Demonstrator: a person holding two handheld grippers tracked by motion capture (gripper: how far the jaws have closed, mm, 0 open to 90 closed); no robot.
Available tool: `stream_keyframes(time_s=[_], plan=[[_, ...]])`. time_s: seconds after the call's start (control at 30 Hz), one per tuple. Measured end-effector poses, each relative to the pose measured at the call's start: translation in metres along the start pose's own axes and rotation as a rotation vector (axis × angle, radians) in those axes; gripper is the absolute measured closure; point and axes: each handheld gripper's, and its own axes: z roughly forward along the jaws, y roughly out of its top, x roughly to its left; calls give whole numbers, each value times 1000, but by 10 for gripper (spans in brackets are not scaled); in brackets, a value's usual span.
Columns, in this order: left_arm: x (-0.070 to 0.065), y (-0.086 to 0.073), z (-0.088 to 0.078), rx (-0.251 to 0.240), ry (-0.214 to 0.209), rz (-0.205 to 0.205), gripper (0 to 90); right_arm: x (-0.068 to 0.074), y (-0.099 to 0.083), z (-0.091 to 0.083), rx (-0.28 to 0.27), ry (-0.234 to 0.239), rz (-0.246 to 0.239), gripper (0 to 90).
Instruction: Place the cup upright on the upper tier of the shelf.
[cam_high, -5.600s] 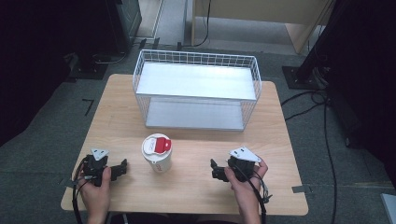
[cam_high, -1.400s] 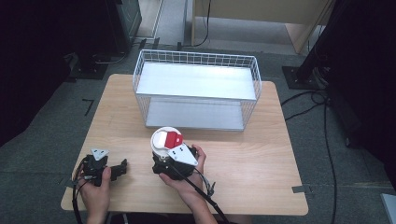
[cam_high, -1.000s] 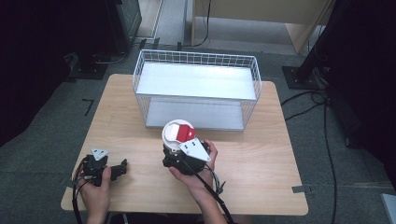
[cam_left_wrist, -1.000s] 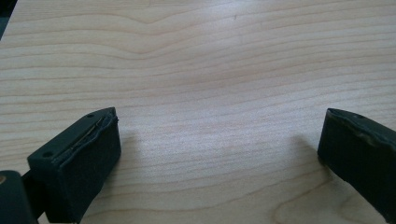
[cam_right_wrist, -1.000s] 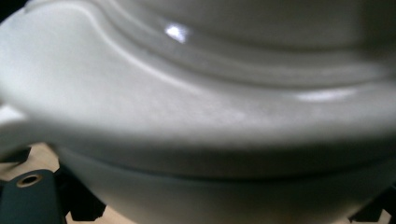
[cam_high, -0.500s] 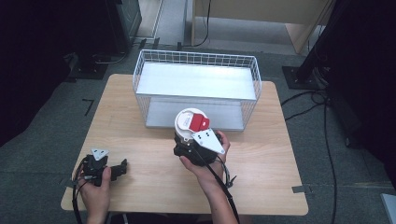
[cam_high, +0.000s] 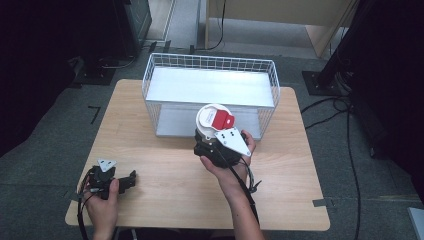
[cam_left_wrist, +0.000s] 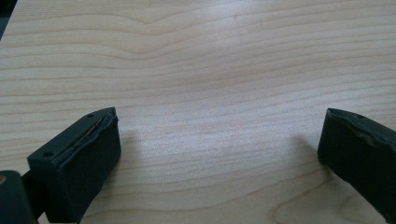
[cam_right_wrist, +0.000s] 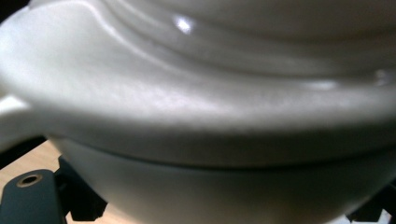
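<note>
While the right claw (cam_high: 212, 145) stays clamped on the white lidded cup (cam_high: 212, 120), raised just before the wire basket (cam_high: 210, 65), we keep it upright and clear the front rim. Left claw (cam_high: 131, 179): jaws apart, resting on tabletop (cam_high: 165, 190).

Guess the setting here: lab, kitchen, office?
Probably a lab recording rig: light wooden table bearing a white wire basket, cables across grey floor, black stands around, right gripper carrying a white lidded cup.

No readable text, brand or number anywhere. The cup (cam_high: 214, 122) lid carries a red patch at its 3 o'clock side, but it's blank at this resolution.
</note>
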Motion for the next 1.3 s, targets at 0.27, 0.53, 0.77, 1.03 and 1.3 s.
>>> stream_keyframes(time_s=[0.27, 0.53, 0.77, 1.03, 1.3], plan=[[0, 0, 0, 0, 0, 0, 0, -11, 15, 3, -18, -32, -15, 109], [0, 0, 0, 0, 0, -1, 0, -19, 32, 10, -30, -47, -18, 109], [0, 0, 0, 0, 0, -1, 0, -29, 54, 20, -60, -65, -31, 109], [0, 0, 0, -1, 0, -1, 0, -41, 71, 38, -75, -96, -38, 109], [0, 0, 0, 0, 0, 0, 0, -53, 77, 58, -63, -116, -31, 109]])
